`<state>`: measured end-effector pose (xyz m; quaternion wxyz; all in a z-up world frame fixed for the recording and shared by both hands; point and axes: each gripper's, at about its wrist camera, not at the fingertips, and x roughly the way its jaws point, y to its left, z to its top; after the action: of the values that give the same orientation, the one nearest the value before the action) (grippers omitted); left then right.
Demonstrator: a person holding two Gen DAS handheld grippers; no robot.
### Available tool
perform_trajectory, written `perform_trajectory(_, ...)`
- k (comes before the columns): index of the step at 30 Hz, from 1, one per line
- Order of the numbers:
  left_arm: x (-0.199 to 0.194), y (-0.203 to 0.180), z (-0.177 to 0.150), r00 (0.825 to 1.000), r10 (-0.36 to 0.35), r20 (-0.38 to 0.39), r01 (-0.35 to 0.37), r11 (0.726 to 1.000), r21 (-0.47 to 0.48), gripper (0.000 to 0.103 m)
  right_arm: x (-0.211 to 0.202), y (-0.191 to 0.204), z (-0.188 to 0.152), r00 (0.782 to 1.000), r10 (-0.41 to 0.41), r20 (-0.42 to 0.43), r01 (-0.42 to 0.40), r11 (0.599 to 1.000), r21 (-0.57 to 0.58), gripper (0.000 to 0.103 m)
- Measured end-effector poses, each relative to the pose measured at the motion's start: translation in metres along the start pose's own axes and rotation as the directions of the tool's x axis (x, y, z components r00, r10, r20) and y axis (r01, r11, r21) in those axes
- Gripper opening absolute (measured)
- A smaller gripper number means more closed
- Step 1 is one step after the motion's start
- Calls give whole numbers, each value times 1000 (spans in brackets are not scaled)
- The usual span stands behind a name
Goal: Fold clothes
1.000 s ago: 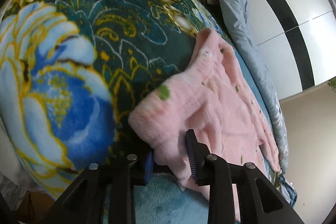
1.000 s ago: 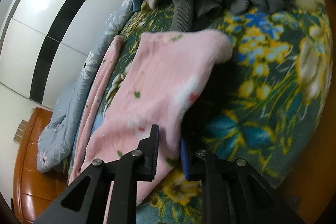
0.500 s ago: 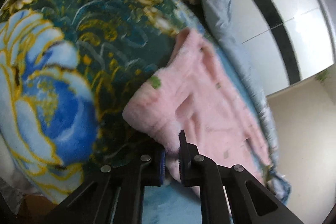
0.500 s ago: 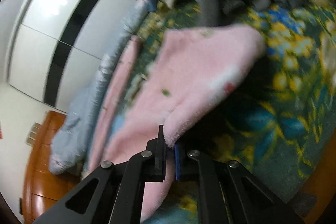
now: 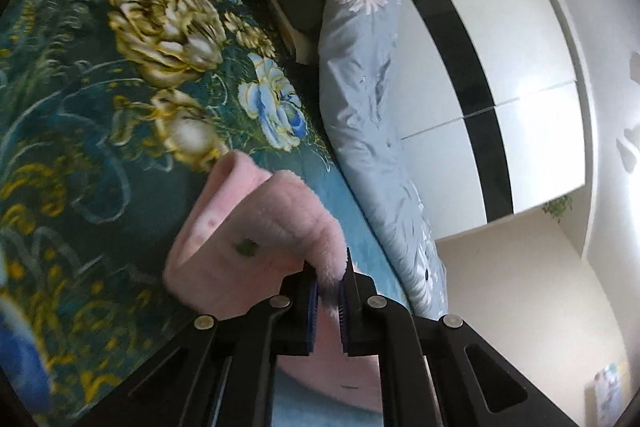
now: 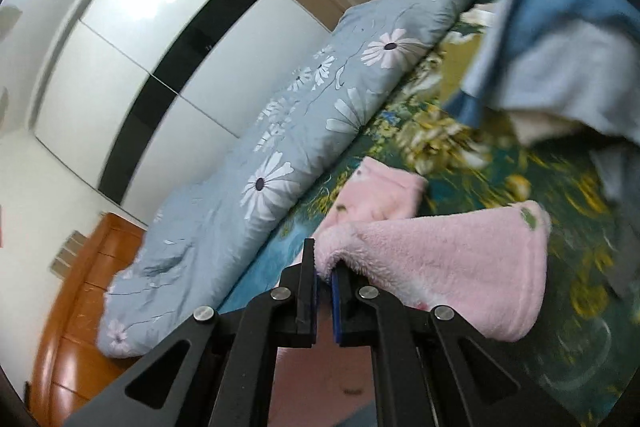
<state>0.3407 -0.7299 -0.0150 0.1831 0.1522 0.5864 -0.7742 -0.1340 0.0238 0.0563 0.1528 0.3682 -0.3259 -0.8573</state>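
Both claws went from spread w/ fabric between them to pinching it, then lifted. Left claw (image 5: 329, 283) is pressed together on a fluffy edge of the pink garment (image 5: 256, 227), which now arches up off the bed (image 5: 80, 107) at lower centre of the left view. Right claw (image 6: 325, 277) pinches another edge; pink garment (image 6: 440, 259) drapes to the right, rest lying flat just beyond. Probably the fold step is under way: corners raised, ready to carry over twd the grey quilt (image 6: 280, 155) side. Risk: plush fabric slipping from the pads.
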Motion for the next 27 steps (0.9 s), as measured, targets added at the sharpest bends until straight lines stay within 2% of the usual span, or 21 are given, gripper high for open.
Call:
perform_trajectory(5,53,-5,21,995,100,-4,-100,995,-8,9,88,35,26,995,-82,-59,79,996,-45,5)
perform_trajectory(10,107,-3,46,979,202,-6,-202,979,6,9,163,53,29,985,-143,-97,133,986,-99,5)
perform_trajectory(14,136,2,54,960,280,-23,-279,960,35,9,208,51,24,973,-182,-138,166,979,-120,6)
perform_trajectory(17,148,5,53,953,302,-20,-300,952,58,10,231,42,15,963,-211,-168,188,972,-142,8)
perform_trajectory(19,150,4,52,950,310,-20,-308,948,78,11,236,37,11,961,-199,-191,168,971,-170,19)
perform_trajectory(21,147,-2,49,951,309,-21,-305,946,108,16,233,36,10,963,-179,-204,134,967,-216,43)
perform_trajectory(23,141,-12,44,955,297,-26,-291,946,142,37,226,37,10,965,-153,-212,97,962,-255,49)
perform_trajectory(26,120,-30,31,964,266,-19,-256,945,204,55,199,39,16,972,-118,-205,56,956,-287,50)
perform_trajectory(27,110,-33,25,964,266,-4,-258,940,224,58,187,37,18,975,-109,-194,49,956,-290,50)
